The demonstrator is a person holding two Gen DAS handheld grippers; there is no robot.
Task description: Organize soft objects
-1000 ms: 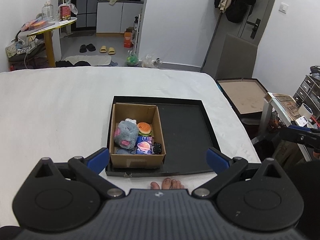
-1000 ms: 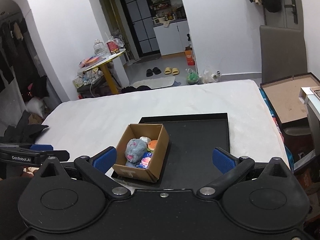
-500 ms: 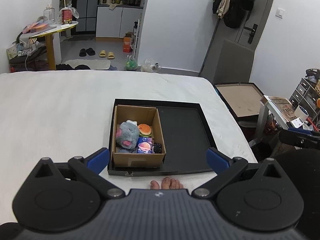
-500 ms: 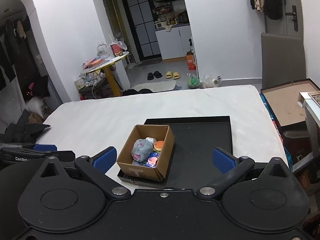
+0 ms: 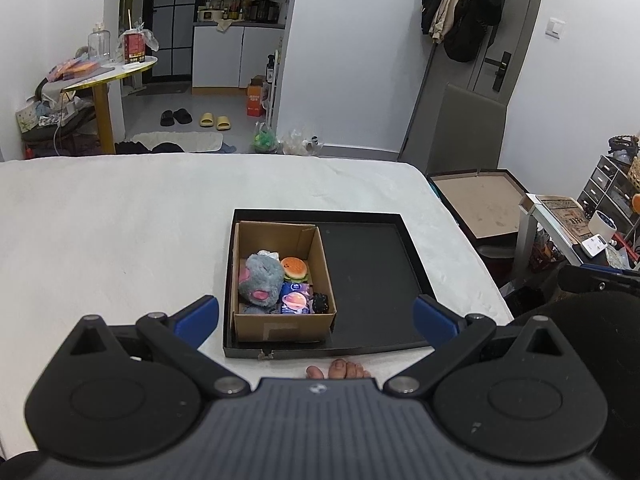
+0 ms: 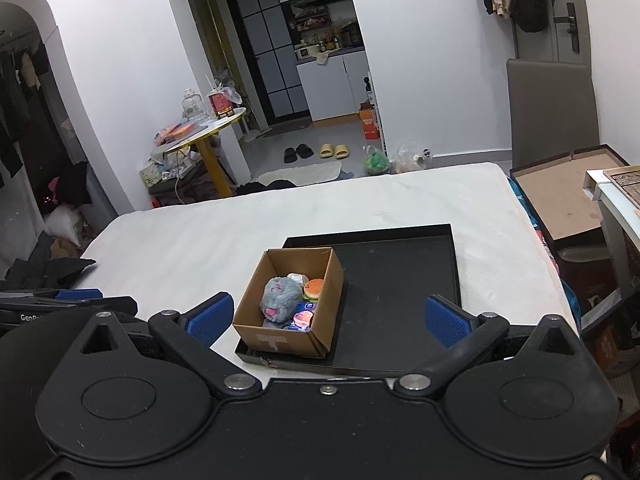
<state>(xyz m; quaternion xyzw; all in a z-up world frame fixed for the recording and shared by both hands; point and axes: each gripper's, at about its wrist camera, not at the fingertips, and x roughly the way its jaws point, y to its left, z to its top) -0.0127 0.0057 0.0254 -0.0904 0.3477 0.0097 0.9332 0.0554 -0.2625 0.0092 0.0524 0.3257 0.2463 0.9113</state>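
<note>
Soft toys sit packed in a cardboard box (image 5: 280, 280) at the centre of the left wrist frame: a grey plush (image 5: 260, 280) with pink patches on the left, a burger-shaped squishy (image 5: 294, 268) toward the upper right of the box, a blue packet (image 5: 296, 300) below it, and a small black item (image 5: 320, 303) in the lower right corner (too small to identify). A pale crumpled thing peeks out behind the plush. The box stands in the left part of a shallow black tray (image 5: 372, 272), whose right part is bare. The tray lies on a white bed (image 5: 120, 232).

Left gripper (image 5: 316, 316) fills the lower part of its frame, blue pads spread wide and holding nothing, with the box showing between them. Bare toes (image 5: 338, 370) show just below the tray's near rim.

Right gripper (image 6: 328, 316) is likewise spread wide and empty in the lower part of its frame; the box (image 6: 290, 304) appears just right of its left pad, at an angle. The left gripper's tip shows at the middle left edge of that frame.
</note>
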